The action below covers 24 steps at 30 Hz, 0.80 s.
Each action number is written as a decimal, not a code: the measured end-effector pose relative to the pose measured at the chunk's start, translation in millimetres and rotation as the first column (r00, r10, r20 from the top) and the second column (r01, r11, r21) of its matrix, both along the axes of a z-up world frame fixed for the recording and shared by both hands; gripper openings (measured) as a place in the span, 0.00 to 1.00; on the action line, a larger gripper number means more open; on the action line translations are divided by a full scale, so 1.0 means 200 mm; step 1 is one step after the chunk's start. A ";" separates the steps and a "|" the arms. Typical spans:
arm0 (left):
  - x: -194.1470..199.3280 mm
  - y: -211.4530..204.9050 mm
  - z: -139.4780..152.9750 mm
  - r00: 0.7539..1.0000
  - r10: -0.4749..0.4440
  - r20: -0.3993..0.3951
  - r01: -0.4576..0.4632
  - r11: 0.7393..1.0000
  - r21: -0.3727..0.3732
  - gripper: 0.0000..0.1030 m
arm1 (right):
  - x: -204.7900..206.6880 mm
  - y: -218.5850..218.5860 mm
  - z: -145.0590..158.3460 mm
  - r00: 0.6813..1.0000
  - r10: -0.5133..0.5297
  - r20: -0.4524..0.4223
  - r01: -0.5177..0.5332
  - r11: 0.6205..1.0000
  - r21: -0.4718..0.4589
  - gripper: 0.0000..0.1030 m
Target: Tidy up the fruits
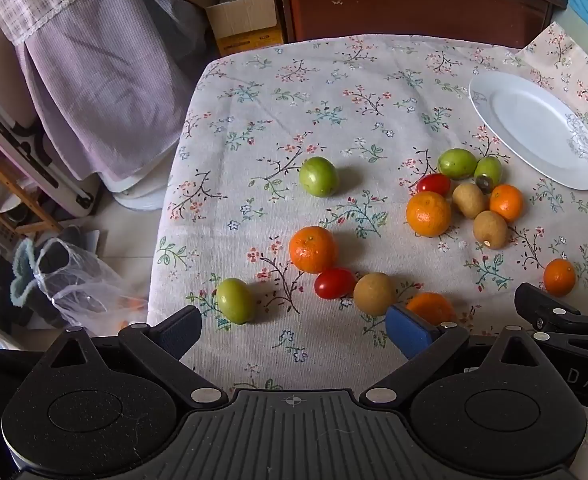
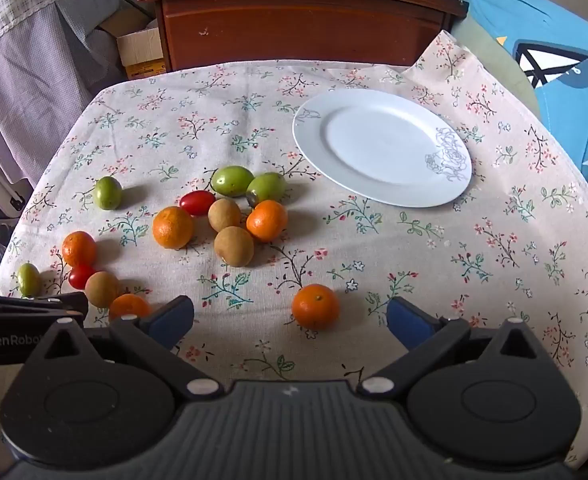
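Fruits lie scattered on a floral tablecloth (image 2: 473, 280): oranges, green fruits, brown round fruits and red cherry tomatoes. An empty white plate (image 2: 381, 148) sits at the back right; it also shows in the left wrist view (image 1: 533, 128). My right gripper (image 2: 290, 322) is open, its blue pads either side of a lone orange (image 2: 315, 306) just ahead. My left gripper (image 1: 294, 330) is open and empty above the cloth, near a green fruit (image 1: 236, 300), a tomato (image 1: 333, 283), a brown fruit (image 1: 373, 294) and an orange (image 1: 313, 249).
A cluster of several fruits (image 2: 230, 216) lies left of the plate. A wooden cabinet (image 2: 301, 20) stands behind the table. A blue cushion (image 2: 553, 60) is at the right. The table's left edge drops to a cluttered floor with a plastic bag (image 1: 78, 284).
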State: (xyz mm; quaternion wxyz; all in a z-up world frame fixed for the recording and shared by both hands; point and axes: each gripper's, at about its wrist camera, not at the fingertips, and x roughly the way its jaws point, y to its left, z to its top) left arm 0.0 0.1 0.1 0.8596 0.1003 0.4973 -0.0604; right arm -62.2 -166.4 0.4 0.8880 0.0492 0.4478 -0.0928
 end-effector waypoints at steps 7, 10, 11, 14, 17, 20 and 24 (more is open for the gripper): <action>0.00 0.00 0.00 1.000 0.000 -0.004 0.000 1.000 0.003 0.96 | 0.00 0.00 0.00 1.000 0.001 0.001 -0.001 1.000 0.000 0.99; 0.00 0.00 0.00 1.000 0.000 -0.001 0.000 1.000 0.005 0.96 | 0.00 0.00 0.00 1.000 0.001 0.001 -0.001 1.000 0.004 0.99; 0.00 0.00 0.00 1.000 0.001 -0.001 0.000 1.000 0.004 0.96 | 0.00 0.00 0.00 1.000 0.000 0.001 0.000 1.000 0.006 0.99; 0.00 0.00 0.00 1.000 0.001 0.000 -0.001 1.000 0.003 0.96 | 0.00 0.00 0.00 1.000 -0.002 -0.003 0.002 1.000 0.014 0.99; 0.00 0.00 0.00 1.000 0.002 0.000 -0.002 1.000 -0.002 0.96 | 0.00 0.00 0.00 1.000 -0.003 0.002 0.003 1.000 0.021 0.99; 0.01 0.01 0.00 1.000 0.003 0.001 -0.003 1.000 -0.005 0.96 | -0.01 0.00 0.00 1.000 -0.002 0.012 0.002 1.000 0.023 0.99; 0.00 0.02 0.01 1.000 0.005 -0.001 -0.005 1.000 -0.004 0.96 | 0.00 0.00 0.00 1.000 -0.001 0.013 0.001 1.000 0.024 0.99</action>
